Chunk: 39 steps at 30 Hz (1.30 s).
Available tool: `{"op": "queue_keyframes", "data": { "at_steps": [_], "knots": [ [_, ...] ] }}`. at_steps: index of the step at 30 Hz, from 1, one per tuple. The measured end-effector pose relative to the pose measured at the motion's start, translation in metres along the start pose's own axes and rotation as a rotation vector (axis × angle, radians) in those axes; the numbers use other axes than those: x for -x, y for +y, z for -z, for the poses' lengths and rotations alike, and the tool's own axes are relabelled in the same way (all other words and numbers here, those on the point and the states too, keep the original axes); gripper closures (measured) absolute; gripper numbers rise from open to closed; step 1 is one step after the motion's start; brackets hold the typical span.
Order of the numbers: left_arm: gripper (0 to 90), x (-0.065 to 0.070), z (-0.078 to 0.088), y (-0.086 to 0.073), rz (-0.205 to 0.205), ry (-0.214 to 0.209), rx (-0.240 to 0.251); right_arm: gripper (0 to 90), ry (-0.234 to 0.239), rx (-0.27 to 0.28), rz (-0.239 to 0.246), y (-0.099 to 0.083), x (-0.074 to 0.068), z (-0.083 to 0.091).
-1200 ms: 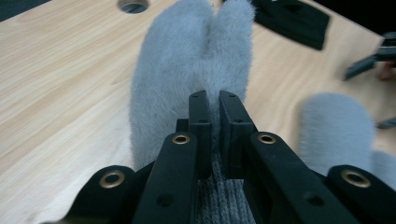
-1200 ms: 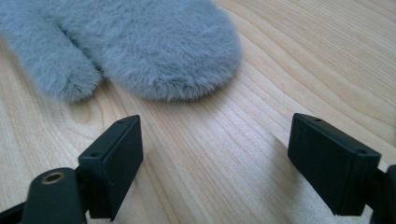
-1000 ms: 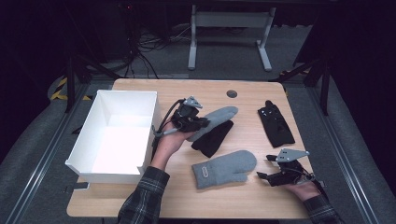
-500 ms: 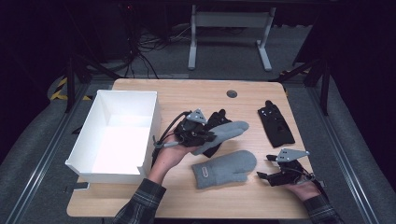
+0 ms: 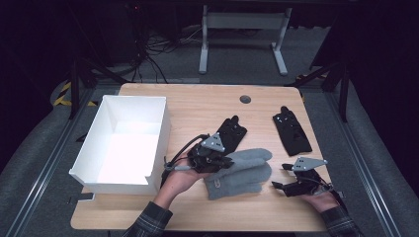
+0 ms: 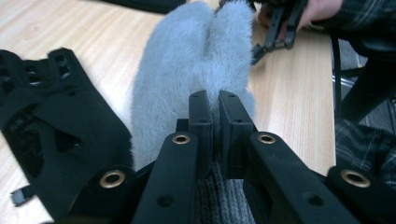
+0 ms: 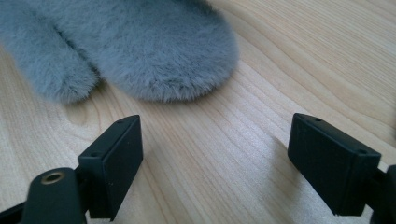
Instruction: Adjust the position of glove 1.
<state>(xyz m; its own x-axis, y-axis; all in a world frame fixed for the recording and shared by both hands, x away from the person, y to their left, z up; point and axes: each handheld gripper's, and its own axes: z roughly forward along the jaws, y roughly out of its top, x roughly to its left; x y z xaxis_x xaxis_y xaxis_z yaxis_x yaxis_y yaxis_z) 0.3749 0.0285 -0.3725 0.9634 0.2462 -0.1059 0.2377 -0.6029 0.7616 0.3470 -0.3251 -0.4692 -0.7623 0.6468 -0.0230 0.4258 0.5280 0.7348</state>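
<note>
— Left hand-held gripper (image 5: 225, 162): do we see its jaws clamped on the grey mitten (image 6: 187, 70)?
— We do; they pinch its knitted cuff, and the fuzzy body lies over a second grey mitten (image 5: 232, 185) near the desk's (image 5: 197, 106) front edge.
— And our right hand-held gripper (image 7: 215, 163)?
— We see it resting low on the desk, jaws wide apart, just beside the mitten tips.
— Nearby things?
— Black glove (image 5: 231, 132) touching the mittens, another black glove (image 5: 292, 131) apart, white box (image 5: 126, 143) left.

Two grey mittens (image 5: 242, 170) (one stacked on the other, centre of the frame), two black gloves (image 5: 230, 132) (image 5: 292, 131), one white box (image 5: 123, 143) at left, two grippers (image 5: 222, 162) (image 5: 279, 177)
</note>
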Motion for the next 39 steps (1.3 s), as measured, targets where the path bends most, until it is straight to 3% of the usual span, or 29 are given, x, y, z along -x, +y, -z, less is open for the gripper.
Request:
{"op": "queue_keyframes", "data": {
  "at_steps": [17, 20, 25, 27, 30, 34, 38, 39],
  "knots": [
    [84.0, 0.007, -0.018, -0.020, -0.009, -0.086, -0.044, 18.5, -0.005, 0.001, -0.001, 0.000, 0.000, 0.000],
    [79.0, 0.009, -0.020, -0.022, -0.009, -0.094, -0.048, 18.5, -0.005, 0.001, -0.001, 0.000, 0.000, 0.000],
    [63.2, 0.009, -0.017, -0.022, 0.004, -0.099, -0.019, 18.5, -0.005, 0.001, -0.001, 0.000, 0.000, 0.000],
    [60.2, 0.008, -0.014, -0.021, 0.007, -0.086, -0.009, 18.5, -0.005, 0.001, -0.001, 0.000, 0.000, 0.000],
    [63.8, 0.004, -0.010, -0.023, 0.031, -0.043, -0.006, 19.0, -0.008, 0.002, -0.004, 0.000, 0.000, 0.000],
    [82.1, -0.006, -0.008, -0.030, 0.087, 0.025, -0.010, 36.9, 0.007, -0.010, -0.037, 0.005, 0.001, 0.007],
    [88.6, -0.017, -0.005, -0.039, 0.139, 0.082, -0.012, 58.6, 0.046, 0.007, -0.046, 0.009, -0.003, 0.016],
    [89.7, -0.017, -0.005, -0.039, 0.139, 0.082, -0.012, 58.6, 0.046, 0.007, -0.046, 0.009, -0.003, 0.016]
  ]
}}
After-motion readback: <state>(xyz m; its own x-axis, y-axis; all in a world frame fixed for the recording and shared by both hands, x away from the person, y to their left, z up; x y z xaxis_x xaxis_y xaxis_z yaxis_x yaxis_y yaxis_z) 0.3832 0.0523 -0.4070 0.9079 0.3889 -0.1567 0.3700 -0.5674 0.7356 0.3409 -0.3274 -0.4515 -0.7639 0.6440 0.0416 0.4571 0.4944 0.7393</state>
